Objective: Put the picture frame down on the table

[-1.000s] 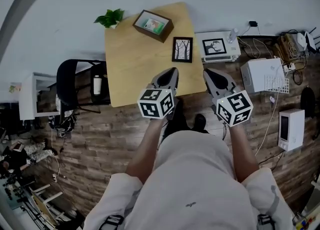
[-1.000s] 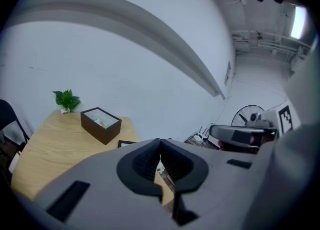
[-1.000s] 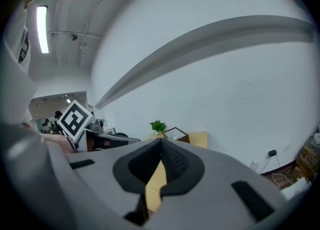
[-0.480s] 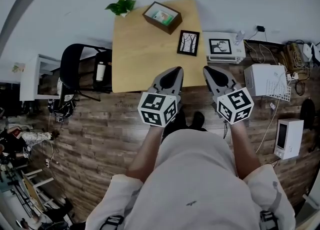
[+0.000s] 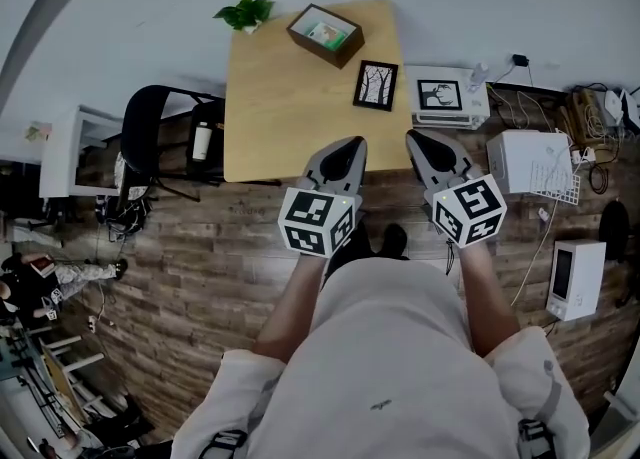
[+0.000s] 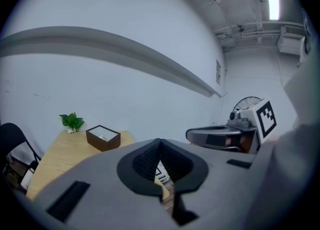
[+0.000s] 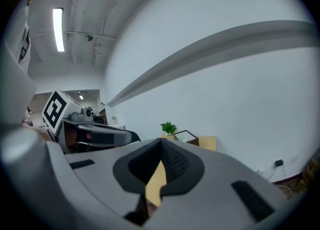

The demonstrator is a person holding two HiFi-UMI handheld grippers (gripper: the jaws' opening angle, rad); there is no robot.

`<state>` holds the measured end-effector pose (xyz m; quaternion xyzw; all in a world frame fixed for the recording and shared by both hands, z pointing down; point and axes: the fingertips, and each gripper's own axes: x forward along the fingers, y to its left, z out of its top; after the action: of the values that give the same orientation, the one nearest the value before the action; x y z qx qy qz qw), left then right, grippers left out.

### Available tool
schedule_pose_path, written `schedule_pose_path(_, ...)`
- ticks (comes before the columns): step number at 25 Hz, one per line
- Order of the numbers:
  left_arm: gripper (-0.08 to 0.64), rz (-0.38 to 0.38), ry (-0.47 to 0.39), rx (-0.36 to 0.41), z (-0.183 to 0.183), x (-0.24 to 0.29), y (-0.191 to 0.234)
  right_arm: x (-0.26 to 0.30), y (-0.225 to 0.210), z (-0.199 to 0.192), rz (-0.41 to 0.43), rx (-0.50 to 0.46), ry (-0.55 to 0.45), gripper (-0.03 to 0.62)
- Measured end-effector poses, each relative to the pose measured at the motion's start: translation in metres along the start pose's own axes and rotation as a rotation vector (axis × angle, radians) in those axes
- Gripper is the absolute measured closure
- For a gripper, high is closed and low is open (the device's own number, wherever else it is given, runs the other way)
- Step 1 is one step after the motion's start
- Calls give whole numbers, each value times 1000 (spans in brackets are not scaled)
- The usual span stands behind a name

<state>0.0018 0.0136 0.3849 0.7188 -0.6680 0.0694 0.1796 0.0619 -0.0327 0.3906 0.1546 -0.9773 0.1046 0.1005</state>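
Well, both tongs are pinched shut and hold nothing. The left gripper [image 5: 347,150] has smooth gray plastic jaws with black bumpy pads that meet at the tip, and the right gripper [image 5: 422,145] looks the same. Each one carries a cube with black and white squares. They hang side by side at the near edge of the table [image 5: 290,117], which is square and made of pale wood. The picture frame [image 5: 376,85] is on it by the right edge (thin, black, with bare trees inside); I cannot tell if it lies flat. A deep brown box frame [image 5: 325,34] and a small green plant [image 5: 245,13] sit at the far side. In the gripper views the jaws cover most of the table.
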Motion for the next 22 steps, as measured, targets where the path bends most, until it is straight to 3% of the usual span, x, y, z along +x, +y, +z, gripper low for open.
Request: schedule_pose_path(22,554,-17,-4,11,-2,-4,-4,-5,12,-2,6,-16,10,594)
